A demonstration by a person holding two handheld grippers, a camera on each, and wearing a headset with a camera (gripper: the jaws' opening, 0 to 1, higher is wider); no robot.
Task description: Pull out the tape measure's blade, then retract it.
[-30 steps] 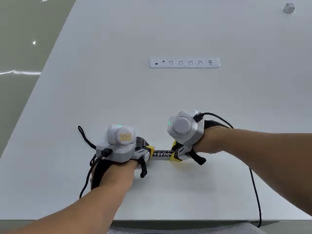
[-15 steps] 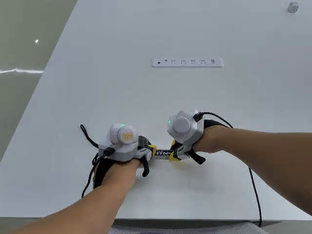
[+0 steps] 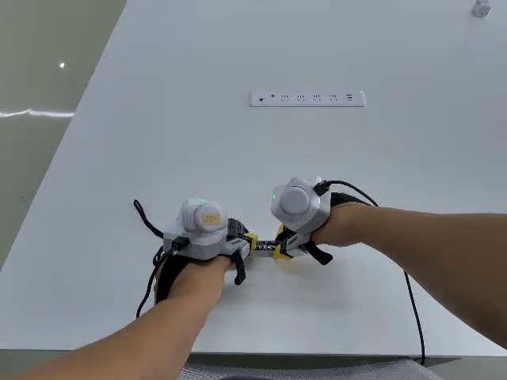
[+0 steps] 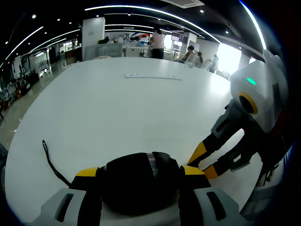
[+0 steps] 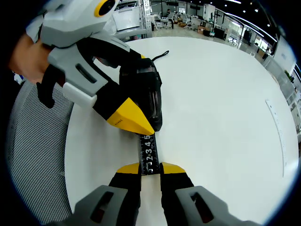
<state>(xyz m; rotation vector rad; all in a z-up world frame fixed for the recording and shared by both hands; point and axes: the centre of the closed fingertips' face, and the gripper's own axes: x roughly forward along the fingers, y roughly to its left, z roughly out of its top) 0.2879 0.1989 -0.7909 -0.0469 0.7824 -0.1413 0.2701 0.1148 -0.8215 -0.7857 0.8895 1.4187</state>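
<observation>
Two grippers: you hold the left gripper [image 3: 247, 241] and the right gripper [image 3: 281, 252] tip to tip, low over the near part of the broad white table [image 3: 158, 119].
Tape measure: the rounded black tape-measure case [image 4: 141, 183] sits on the table between the left gripper's yellow-tipped jaws, which are spread to the case's width and press on both its sides.
Blade: a short stretch of pale steel blade [image 5: 148, 151] runs from the case's mouth to the right gripper, whose jaws stand narrow, pinched on the blade's end.
Right gripper view: here you can read the black numerals 3, 4 and 5 on the blade, and you see the left gripper clasping the case from the side, with a grey mesh chair seat [image 5: 37, 155] below the table edge.
Left gripper view: you see the case from behind, and the right gripper's yellow tips slanting down toward the table at right.
Head view: you get both of your forearms, with the blade as a thin dark strip between the yellow tips.
Farther up the table: a long white power strip [image 3: 307, 98].
Cords: a thin black cord [image 3: 146, 222] lies on the table just left of the left gripper; a black cable [image 3: 412, 301] trails from the right gripper past your forearm.
</observation>
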